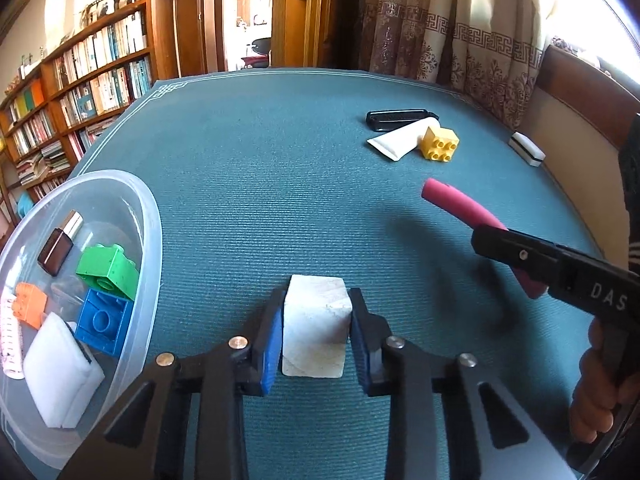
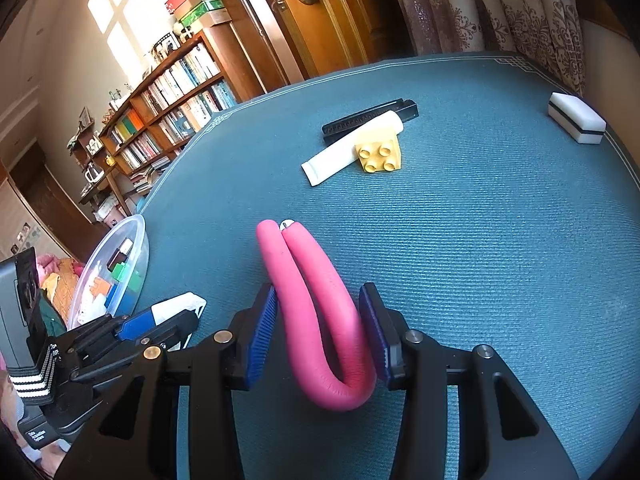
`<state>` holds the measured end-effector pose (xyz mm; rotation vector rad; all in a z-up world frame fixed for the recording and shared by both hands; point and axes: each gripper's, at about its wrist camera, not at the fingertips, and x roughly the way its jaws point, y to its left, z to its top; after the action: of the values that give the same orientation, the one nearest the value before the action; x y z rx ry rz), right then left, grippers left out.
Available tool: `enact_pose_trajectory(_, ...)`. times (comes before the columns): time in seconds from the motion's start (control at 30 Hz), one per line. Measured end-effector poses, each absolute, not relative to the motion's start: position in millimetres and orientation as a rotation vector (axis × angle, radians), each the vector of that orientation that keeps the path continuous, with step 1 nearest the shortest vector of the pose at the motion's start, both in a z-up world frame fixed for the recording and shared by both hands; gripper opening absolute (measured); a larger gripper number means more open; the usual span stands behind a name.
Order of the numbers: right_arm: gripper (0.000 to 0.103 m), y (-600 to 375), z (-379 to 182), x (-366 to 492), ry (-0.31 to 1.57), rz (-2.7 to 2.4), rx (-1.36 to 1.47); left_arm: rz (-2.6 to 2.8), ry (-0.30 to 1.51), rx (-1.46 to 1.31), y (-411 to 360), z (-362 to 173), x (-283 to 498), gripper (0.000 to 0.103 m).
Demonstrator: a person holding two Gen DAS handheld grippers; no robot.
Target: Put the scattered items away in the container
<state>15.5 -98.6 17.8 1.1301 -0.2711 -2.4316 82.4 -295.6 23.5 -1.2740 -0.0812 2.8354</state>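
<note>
Teal mat (image 2: 480,260); pink tube's (image 2: 316,300) bend right-view only

A pale wooden cube (image 1: 313,326) is clamped between blue pads near the teal mat's (image 1: 280,160) near edge. A pink foam tube (image 2: 320,312), folded into a U, is pinched likewise. The clear plastic bowl (image 1: 154,240) at the left edge holds blocks. A white tube (image 1: 400,138), yellow brick (image 1: 439,143) and black case (image 1: 396,116) cluster toward the far right corner.

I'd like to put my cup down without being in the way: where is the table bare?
Bare green cloth stretches between the clear bowl and the far cluster of black case, white tube and yellow brick. That cluster is crowded, as is the near edge, where both grippers work: left gripper, right gripper.
</note>
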Motion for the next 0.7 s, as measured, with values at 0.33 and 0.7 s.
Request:
enact_pose_trajectory(0.33, 0.046, -99, 28, 22, -0.284, -2.439, 1.095, 2.887, -0.105, -1.197, -303, 46, 93, 0.034)
enact_pose_trajectory(0.7, 0.046, -123, 40, 33, -0.282, -2.375, 1.094, 3.016, -0.205, -1.083, -350, 78, 110, 0.034)
